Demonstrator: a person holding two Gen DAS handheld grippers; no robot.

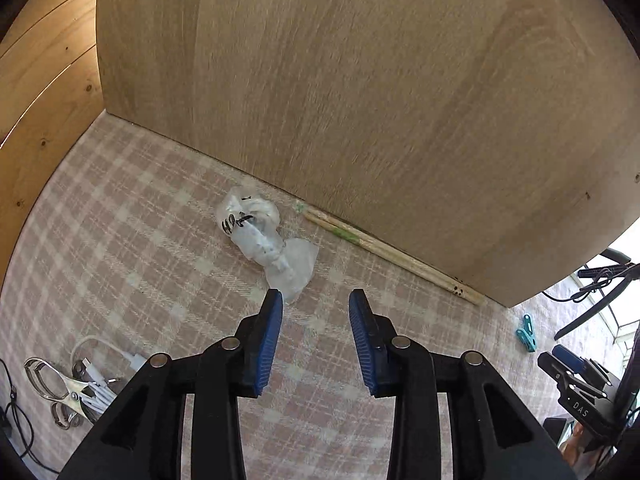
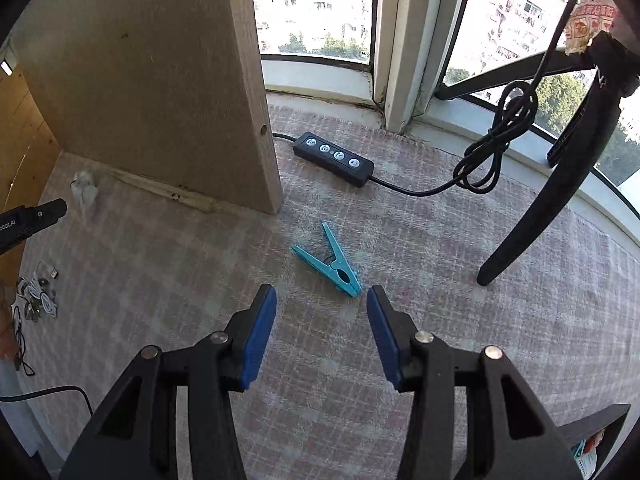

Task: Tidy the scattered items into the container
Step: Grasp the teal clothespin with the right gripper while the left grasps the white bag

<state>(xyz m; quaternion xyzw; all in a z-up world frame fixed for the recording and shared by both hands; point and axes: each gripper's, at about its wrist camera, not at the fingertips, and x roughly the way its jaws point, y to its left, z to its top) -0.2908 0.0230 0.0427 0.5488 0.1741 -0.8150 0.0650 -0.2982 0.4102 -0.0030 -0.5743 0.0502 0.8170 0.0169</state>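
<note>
My left gripper (image 1: 316, 300) is open and empty, just short of a knotted clear plastic bag (image 1: 266, 240) with black writing on the checked cloth. Wooden chopsticks (image 1: 384, 254) lie along the foot of the wooden panel (image 1: 360, 100). My right gripper (image 2: 322, 300) is open and empty, just short of a teal clothes peg (image 2: 332, 262). The peg also shows in the left wrist view (image 1: 527, 334). The bag (image 2: 85, 188) and chopsticks (image 2: 160, 190) also show far left in the right wrist view. No container is in view.
A metal clip and white cable pile (image 1: 76, 388) lies at lower left. A black remote with buttons (image 2: 334, 158) and its cable (image 2: 496, 148) lie by the window. A black tripod leg (image 2: 544, 200) stands at right. The other gripper (image 1: 580, 392) shows at right.
</note>
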